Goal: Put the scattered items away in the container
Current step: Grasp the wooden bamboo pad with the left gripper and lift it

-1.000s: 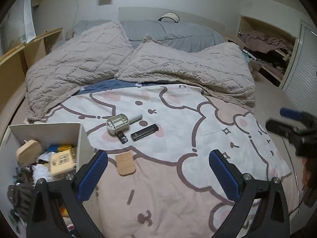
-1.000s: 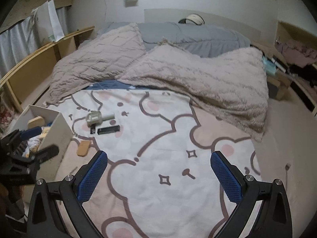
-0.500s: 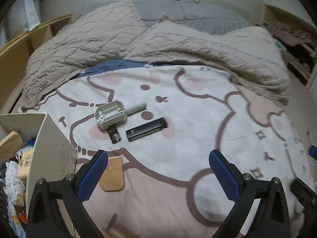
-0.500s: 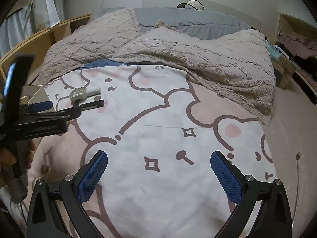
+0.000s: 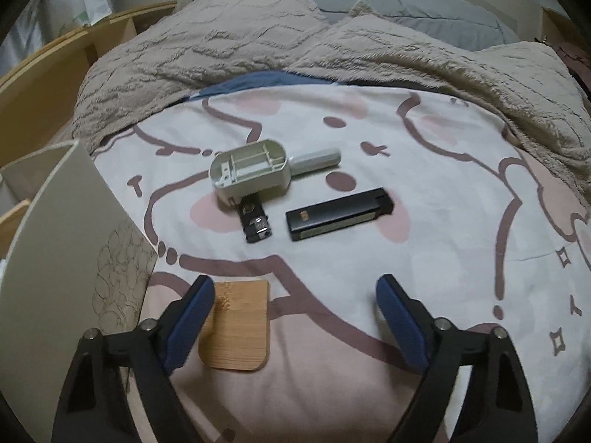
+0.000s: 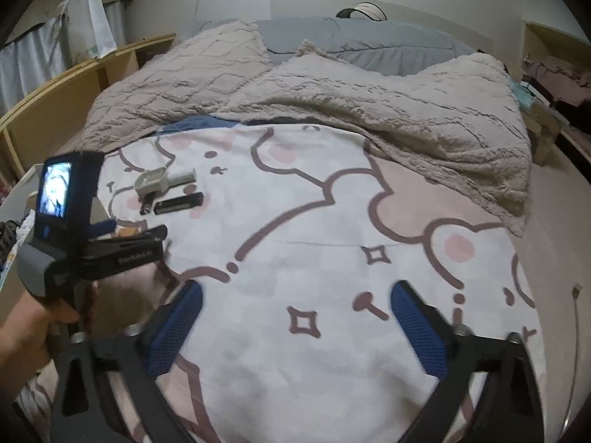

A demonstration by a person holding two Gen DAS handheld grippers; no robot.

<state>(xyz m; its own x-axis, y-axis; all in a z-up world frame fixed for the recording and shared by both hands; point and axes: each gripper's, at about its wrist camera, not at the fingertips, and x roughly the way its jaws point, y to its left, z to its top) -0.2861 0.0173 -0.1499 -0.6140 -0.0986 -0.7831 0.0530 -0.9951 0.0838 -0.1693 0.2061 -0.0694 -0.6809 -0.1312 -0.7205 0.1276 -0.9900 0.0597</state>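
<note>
The left gripper (image 5: 291, 317) is spread wide and holds nothing. At the lower left of its view the wood tile (image 5: 236, 326) lies flat on the sheet, partly behind the left finger (image 5: 188, 325); its long axis runs away from the camera. It is the nearest thing, so I judge the left side will take it first.

A little farther, at the centre, lie the clip (image 5: 255, 221), the black bar (image 5: 340, 214) with its long axis left to right, and the grey casing (image 5: 255, 170), which covers one end of the clip. The box (image 5: 62, 258) stands at the left edge; only its wall shows, and its inside is hidden.

The right gripper (image 6: 295, 321) is also wide and empty, over bare sheet, well apart from the items. There the tile is almost hidden behind the left tool.
</note>
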